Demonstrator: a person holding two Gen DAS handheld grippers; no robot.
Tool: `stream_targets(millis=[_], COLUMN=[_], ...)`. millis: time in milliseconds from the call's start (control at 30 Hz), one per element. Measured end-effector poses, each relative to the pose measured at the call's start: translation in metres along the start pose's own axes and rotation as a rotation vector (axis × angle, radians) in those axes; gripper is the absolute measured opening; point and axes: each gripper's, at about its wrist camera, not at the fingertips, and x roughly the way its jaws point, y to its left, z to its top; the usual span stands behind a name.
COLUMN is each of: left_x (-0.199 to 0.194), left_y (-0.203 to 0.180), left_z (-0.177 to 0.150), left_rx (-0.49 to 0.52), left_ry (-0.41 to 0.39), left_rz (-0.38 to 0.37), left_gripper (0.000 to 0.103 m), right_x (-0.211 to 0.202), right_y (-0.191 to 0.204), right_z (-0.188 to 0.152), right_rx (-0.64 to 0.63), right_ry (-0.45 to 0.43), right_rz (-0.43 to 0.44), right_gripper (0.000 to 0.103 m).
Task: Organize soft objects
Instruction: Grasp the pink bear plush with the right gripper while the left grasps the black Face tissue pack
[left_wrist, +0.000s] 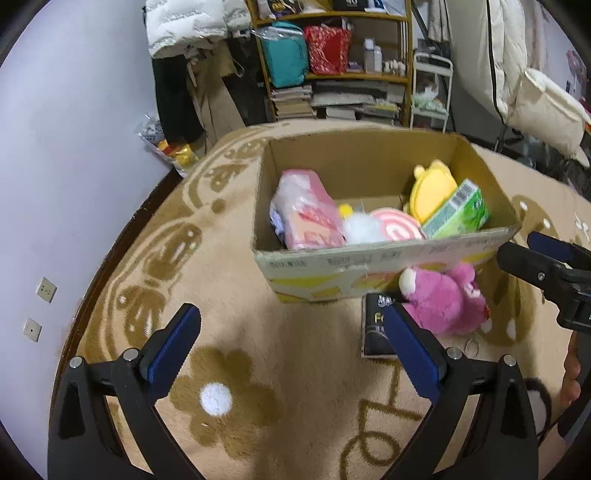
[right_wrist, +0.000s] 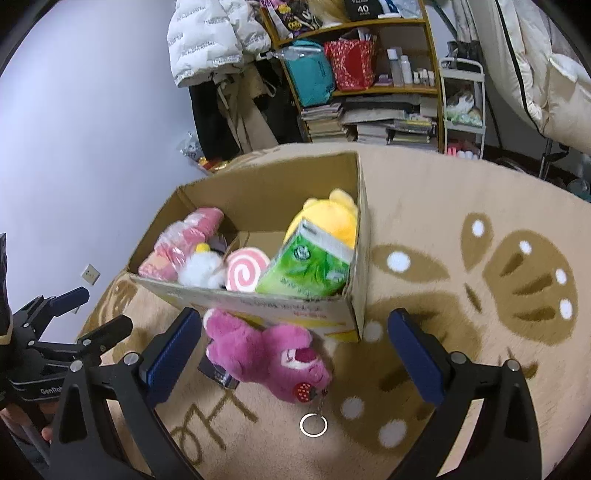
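An open cardboard box (left_wrist: 369, 258) (right_wrist: 354, 229) stands on a tan rug and holds a pink packet (left_wrist: 306, 210), a white plush (right_wrist: 201, 271), a pink swirl plush (right_wrist: 245, 273), a yellow plush (left_wrist: 432, 190) and a green tissue pack (right_wrist: 314, 266). A pink plush bear (right_wrist: 269, 354) (left_wrist: 447, 299) with a keyring (right_wrist: 313, 424) lies on the rug against the box front, partly on a dark booklet (left_wrist: 375, 332). My right gripper (right_wrist: 295, 358) is open with the bear between its fingers, untouched. My left gripper (left_wrist: 291, 347) is open over bare rug, left of the bear.
A bookshelf (left_wrist: 332, 62) with bags and books stands behind the box. Hanging coats (right_wrist: 218, 40) are at the back left, and a white cart (right_wrist: 463, 107) at the back right. The wall (left_wrist: 74, 129) lies to the left of the rug.
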Motion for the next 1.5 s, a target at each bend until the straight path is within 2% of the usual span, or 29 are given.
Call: stream_targets(millis=[500,633,967,1367,1500], left_x=[0.043,0.051,0.068,0.095,0.105], left_y=[-0.021,-0.027,-0.040,-0.044,-0.046], left_z=[-0.016,-0.017,-0.019,-0.018,-0.016], left_rx=[0.027,0.066,0.074,0.062,0.071], left_ry=[0.118,0.131,0.164,0.220,0.236], left_rz=[-0.060,-0.083,-0.138,-0.189,-0.182], left_gripper=[0.099,0.099,0.099,0.099,0.099], right_x=[0.038,0.049,0.058,0.060,0.060], right_y=[0.001,-0.001,-0.015,-0.018,-0.018], right_z=[-0.022,-0.026,-0.027,-0.027,-0.027], right_rx=[-0.017,-0.014,0.074,0.080,0.077], right_ry=[0.136,0.172,0.197,0.200,0.199], right_rz=[-0.002,0.002,0.083,0.107,0.112], right_gripper=[0.103,0.103,0.103,0.103,0.103])
